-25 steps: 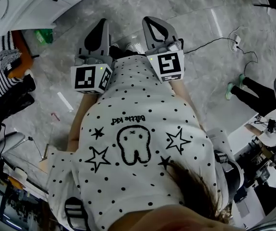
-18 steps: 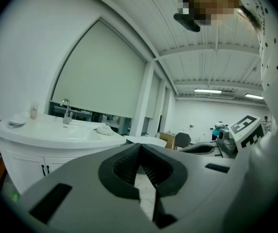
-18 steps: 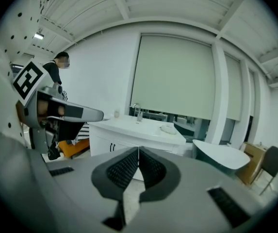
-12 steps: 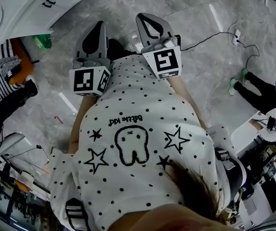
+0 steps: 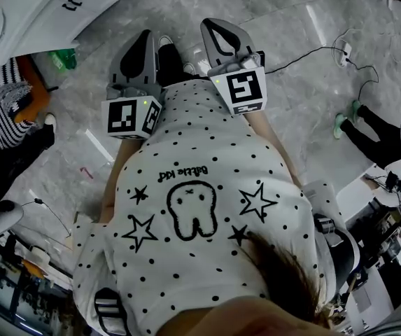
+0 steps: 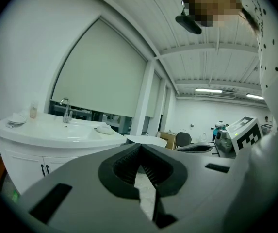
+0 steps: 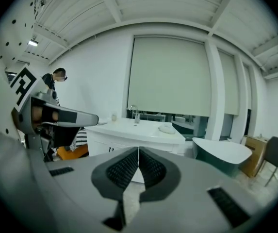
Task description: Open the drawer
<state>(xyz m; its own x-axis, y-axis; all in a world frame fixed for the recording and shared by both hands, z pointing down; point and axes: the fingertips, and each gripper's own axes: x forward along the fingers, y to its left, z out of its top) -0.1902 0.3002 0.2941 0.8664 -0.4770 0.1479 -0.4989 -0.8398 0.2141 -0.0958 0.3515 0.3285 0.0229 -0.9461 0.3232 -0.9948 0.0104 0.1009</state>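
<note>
Two grippers, both out ahead of the person's dotted shirt (image 5: 193, 159), over the grey floor (image 5: 305, 110). We are finding the left gripper (image 6: 139, 152) closed: its ribbed pads are meeting at the tip, with nothing caught between them. The right gripper (image 7: 138, 153) is sitting the same way, pads together and empty. Both are pointing a little downward toward a white cabinet (image 7: 102, 141), well apart from it and touching nothing. The right gripper is riding just beside the left, its marker cube (image 6: 245, 130) showing at the right of the left gripper view.

We are placing the drawer in that cabinet's front, below the worktop (image 6: 41, 130); which panel it is we cannot tell. Two dark handles (image 6: 44, 169) are standing side by side on the front, which is looking closed. A faucet (image 6: 65, 109) is rising at the worktop's back edge. A white cloth (image 6: 102, 128) is lying near its right edge. A tub (image 7: 221, 154) is standing to the right of the cabinet. A second person (image 7: 55, 79) is standing by the far wall, left of the cabinet.
</note>
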